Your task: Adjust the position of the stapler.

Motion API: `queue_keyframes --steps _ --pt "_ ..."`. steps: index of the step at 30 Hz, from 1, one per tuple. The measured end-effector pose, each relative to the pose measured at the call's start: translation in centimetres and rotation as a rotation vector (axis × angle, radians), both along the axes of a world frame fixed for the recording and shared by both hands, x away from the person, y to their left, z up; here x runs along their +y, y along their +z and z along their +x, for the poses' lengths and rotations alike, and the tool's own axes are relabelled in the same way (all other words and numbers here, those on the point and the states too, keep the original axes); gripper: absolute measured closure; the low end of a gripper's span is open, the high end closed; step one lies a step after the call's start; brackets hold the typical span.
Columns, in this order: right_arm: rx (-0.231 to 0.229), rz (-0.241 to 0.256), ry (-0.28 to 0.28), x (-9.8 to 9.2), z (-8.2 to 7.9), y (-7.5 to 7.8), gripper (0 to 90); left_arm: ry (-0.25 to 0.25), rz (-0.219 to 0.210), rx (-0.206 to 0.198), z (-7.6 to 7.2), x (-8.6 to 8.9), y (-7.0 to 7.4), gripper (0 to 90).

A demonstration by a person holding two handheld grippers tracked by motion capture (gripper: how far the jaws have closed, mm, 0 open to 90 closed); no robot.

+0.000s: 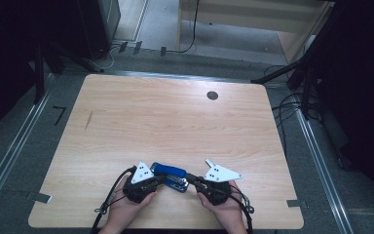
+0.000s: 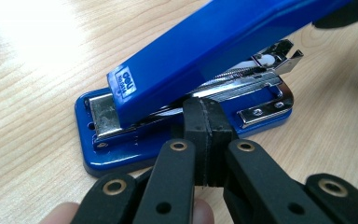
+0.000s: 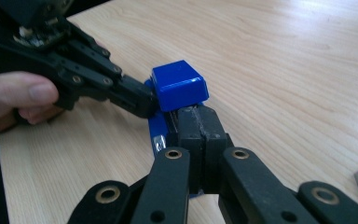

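**A:** High view first: we see a pale wooden table [image 1: 175, 117] with a blue stapler [image 1: 171, 174] lying near its front edge. The left gripper [image 1: 161, 180] and the right gripper [image 1: 191, 179] meet the stapler from either side, each held in a hand that comes in from the bottom edge.

**B:** Can we tell how the jaws stand from up there?

**A:** Not from there; they are too small. In the left gripper view, we look along the left gripper [image 2: 208, 122], whose two black jaws are pressed together with no gap. Their tips sit against the side of the stapler [image 2: 200, 70], under its raised blue top arm and at the metal staple channel. The stapler's base rests flat on the table [image 2: 32, 93].

**B:** And the other side?

**A:** In the right gripper view, the right gripper [image 3: 200, 122] also has its jaws pressed together, tips touching the stapler [image 3: 179, 85] just below its blue end. The left gripper [image 3: 140, 100] reaches in from the left, its tip touching the stapler too.
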State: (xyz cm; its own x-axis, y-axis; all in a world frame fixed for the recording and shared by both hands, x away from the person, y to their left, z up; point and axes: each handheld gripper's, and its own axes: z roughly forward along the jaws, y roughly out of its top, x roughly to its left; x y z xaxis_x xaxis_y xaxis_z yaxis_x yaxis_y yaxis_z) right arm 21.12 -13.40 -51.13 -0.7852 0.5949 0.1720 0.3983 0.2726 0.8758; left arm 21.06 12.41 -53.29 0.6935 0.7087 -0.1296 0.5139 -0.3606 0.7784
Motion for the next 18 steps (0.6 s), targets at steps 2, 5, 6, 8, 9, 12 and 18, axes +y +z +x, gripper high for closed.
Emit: queue_keyframes --steps 2,5,6,8,9,12,18 --pt "-0.014 0.0 0.003 0.1 0.0 0.3 90.0 0.0 0.009 -0.005 0.0 0.0 0.0 90.0" --pt "-0.022 0.006 0.006 0.3 -0.1 0.6 90.0 -0.001 0.003 -0.002 0.0 0.0 0.0 90.0" --pt "-0.034 0.005 0.006 0.4 -0.1 0.8 90.0 -0.002 0.001 -0.001 0.0 0.0 0.0 90.0" --pt "-0.04 0.017 0.009 0.6 0.0 1.1 90.0 -0.002 0.002 -0.002 0.0 0.0 0.0 90.0" --pt "-0.04 0.017 0.009 0.6 0.0 1.1 90.0 -0.002 0.002 -0.002 0.0 0.0 0.0 90.0" --pt "-0.043 0.024 0.012 0.9 0.1 1.5 90.0 0.001 0.001 -0.002 0.0 -0.1 0.0 90.0" --pt "-0.056 0.039 0.02 1.3 0.3 2.1 90.0 -0.002 0.011 -0.01 -0.1 -0.1 0.0 90.0"
